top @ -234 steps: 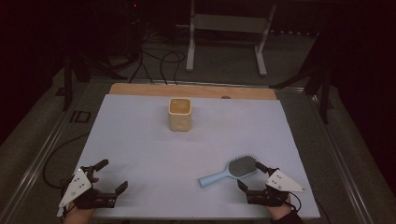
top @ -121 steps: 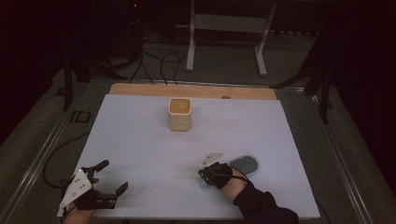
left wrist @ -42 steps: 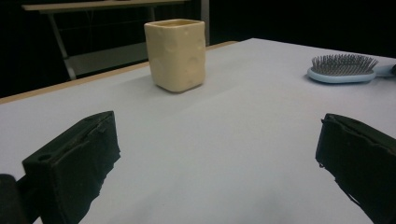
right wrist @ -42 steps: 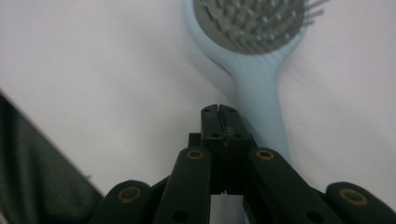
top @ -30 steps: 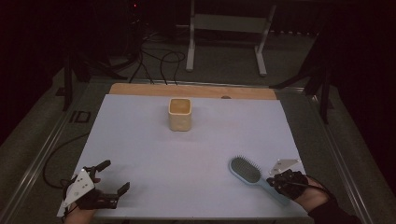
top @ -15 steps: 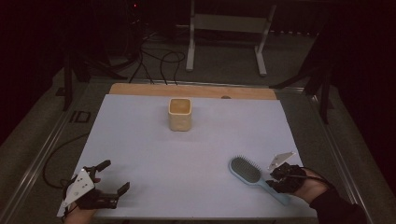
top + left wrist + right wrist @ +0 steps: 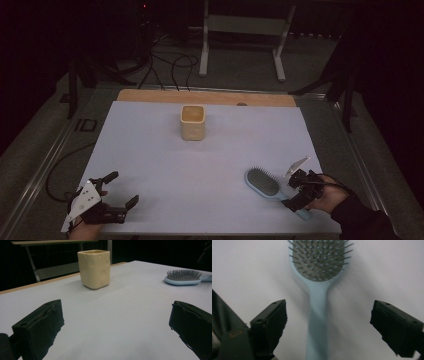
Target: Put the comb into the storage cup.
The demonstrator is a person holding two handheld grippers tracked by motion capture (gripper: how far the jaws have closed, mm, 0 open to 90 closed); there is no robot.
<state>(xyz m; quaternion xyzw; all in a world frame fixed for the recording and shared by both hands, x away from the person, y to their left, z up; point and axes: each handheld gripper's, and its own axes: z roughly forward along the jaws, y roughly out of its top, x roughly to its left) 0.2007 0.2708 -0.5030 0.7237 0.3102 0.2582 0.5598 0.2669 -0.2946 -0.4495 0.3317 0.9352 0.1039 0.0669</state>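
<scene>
A light blue hairbrush (image 7: 262, 182) lies bristles up at the front right of the white table (image 7: 210, 160), its handle pointing toward the person. My right gripper (image 7: 293, 192) stands at that handle. Its jaws have just been opening and stand wide on either side of the handle (image 7: 318, 322) without touching it. In the right gripper view the right gripper (image 7: 329, 311) looks along the brush toward its grey bristle pad (image 7: 320, 258). My left gripper (image 7: 123, 188) rests open at the front left with nothing between its jaws. From the left gripper view the left gripper (image 7: 116, 322) faces the cup and the hairbrush (image 7: 183, 277).
A cream square cup (image 7: 192, 121) stands upright at the middle back of the table, also seen as a cup (image 7: 94, 268) in the left gripper view. A wooden strip (image 7: 150, 96) runs along the far edge. Cables and a metal stand lie on the floor beyond.
The brush was turned so that its handle points to the front right. In the last second the right gripper's jaws went from shut on the handle to open; the left gripper stayed put.
</scene>
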